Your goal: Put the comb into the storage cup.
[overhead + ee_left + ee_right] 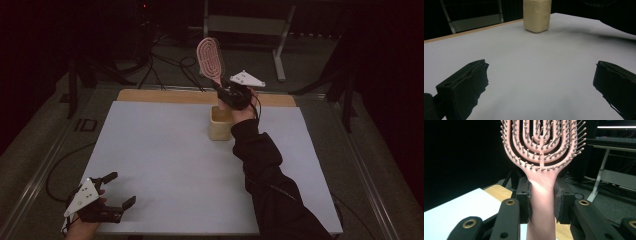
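Here we've got the white tabletop [165, 165] as the biggest thing, w/ a strip of bare wood along its far edge. On it, toward the far side and about centre, stands a cream cup [220, 124], upright; in the left claw view it's [536, 15] straight ahead, well apart from that claw. A dark sleeve [270, 185] comes in from bottom right and reaches up to the cup. The right claw [225, 93] hangs just above the cup, pinching the handle of a pink brush [210, 59]; the brush head points up and away, tilted a bit left, past the tabletop's far edge. In the right claw view we see both pads pressed on the brush [541, 192] handle from either side, bristles facing the camera. The left claw [119, 189] sits at the tabletop's near left corner, spread wide, nothing betw. its jaws.
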`<state>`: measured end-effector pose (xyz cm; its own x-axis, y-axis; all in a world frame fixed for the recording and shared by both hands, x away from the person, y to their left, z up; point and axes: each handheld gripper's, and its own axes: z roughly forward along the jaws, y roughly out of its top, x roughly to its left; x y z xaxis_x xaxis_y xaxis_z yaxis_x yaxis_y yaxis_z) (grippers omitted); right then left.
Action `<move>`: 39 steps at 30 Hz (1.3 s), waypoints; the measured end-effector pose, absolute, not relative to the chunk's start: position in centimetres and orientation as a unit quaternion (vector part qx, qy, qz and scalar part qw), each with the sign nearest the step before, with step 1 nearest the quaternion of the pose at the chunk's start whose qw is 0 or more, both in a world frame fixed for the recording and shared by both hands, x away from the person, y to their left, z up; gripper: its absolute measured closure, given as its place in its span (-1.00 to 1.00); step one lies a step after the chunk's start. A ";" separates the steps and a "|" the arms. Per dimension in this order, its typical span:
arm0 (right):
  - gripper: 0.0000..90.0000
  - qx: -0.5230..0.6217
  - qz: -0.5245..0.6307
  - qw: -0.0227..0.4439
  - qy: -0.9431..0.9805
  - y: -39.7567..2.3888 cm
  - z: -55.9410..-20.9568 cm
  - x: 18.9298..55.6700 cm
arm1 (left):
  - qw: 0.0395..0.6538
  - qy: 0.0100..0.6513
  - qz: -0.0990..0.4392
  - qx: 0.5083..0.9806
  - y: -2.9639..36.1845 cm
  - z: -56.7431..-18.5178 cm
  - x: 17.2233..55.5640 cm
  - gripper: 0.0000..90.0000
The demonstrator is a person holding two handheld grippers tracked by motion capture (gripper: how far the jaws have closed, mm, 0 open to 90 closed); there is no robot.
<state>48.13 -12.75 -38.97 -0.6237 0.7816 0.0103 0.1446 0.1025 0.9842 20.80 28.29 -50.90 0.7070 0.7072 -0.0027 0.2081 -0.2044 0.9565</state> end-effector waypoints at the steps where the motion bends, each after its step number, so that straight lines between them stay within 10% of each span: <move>1: 0.56 0.338 0.583 0.270 0.688 -12.8 -39.2 48.2 | 0.550 0.308 0.227 0.742 28.3 -50.9 20.8 -1.00; 39: 0.55 0.298 0.589 0.215 0.719 -14.6 -45.5 47.5 | 0.547 0.307 0.227 0.745 28.2 -51.0 20.9 -1.00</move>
<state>47.55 -14.63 -45.51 -0.7298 0.6824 0.0410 0.1746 0.1281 0.9763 20.88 28.21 -50.99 0.7087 0.7055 0.0020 0.2100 -0.2136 0.9541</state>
